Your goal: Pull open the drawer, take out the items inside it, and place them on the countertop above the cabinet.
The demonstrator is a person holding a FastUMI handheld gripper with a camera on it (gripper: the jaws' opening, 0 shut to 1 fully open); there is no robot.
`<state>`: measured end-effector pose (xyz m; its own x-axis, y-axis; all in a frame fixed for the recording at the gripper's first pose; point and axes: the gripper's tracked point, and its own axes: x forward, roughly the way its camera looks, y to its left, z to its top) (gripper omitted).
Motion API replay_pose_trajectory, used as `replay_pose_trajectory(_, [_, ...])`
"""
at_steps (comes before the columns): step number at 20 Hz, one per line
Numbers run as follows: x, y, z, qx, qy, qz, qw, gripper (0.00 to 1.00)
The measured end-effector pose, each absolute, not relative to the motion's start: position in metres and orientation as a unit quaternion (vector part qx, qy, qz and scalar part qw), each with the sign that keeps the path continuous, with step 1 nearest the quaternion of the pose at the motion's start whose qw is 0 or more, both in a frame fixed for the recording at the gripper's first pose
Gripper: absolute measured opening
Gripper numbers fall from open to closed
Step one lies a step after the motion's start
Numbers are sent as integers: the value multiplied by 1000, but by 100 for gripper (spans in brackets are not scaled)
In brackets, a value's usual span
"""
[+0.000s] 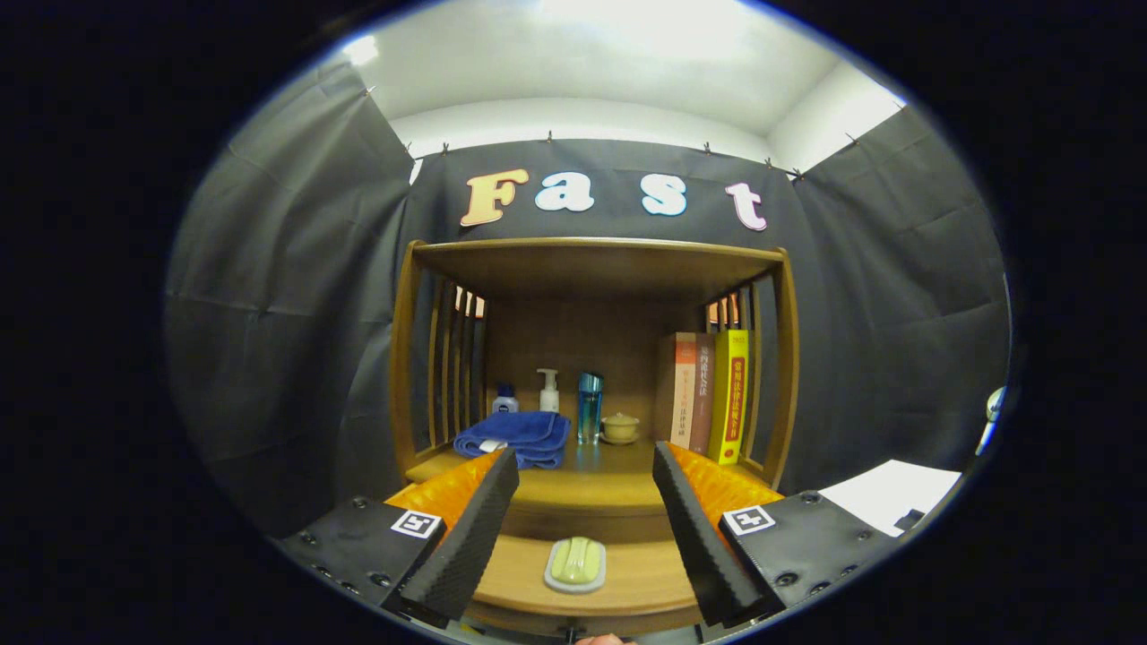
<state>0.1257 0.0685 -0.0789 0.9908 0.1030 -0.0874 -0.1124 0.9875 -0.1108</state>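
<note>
Nearest to us, the gripper [586, 528] is level and pointed straight at the cabinet, its fingers [466, 537] spread wide apart and holding nothing. Between them, in the pulled-open drawer [627, 582], we see a pale green soap bar [575, 559] lying on a light soap dish [574, 582]. The bar's long axis runs away from us, pointing toward twelve o'clock, in line with the fingers. It lies flat, near the middle of the drawer floor, touching neither finger. At six o'clock, just under the drawer's front edge, we glimpse a sliver of what may be a fingertip; we cannot tell more.

Beyond the fingertips comes the counter [591, 488] on top of the cabinet, under a wooden hutch with slatted sides. On it, at about eleven o'clock from the soap, we see a folded blue towel [515, 436]. Behind the towel stand a small blue-capped bottle [504, 399] and a white pump bottle [548, 391], both upright. Just right of the towel stands a tall teal bottle [589, 408], and beside it a small lidded cream cup [620, 427]. At one o'clock, three books [708, 394] stand upright, spines toward us, against the right slats.

Off at three o'clock lies a white sheet [887, 493].
</note>
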Motion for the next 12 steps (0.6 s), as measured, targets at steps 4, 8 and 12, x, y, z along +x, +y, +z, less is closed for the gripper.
replay_pose_trajectory(4, [176, 76, -92, -82, 74, 55, 992, 99])
replay_pose_trajectory(8, [206, 81, -168, -77, 158, 51, 983, 99])
replay_pose_trajectory(12, [206, 69, -246, -89, 253, 47, 962, 99])
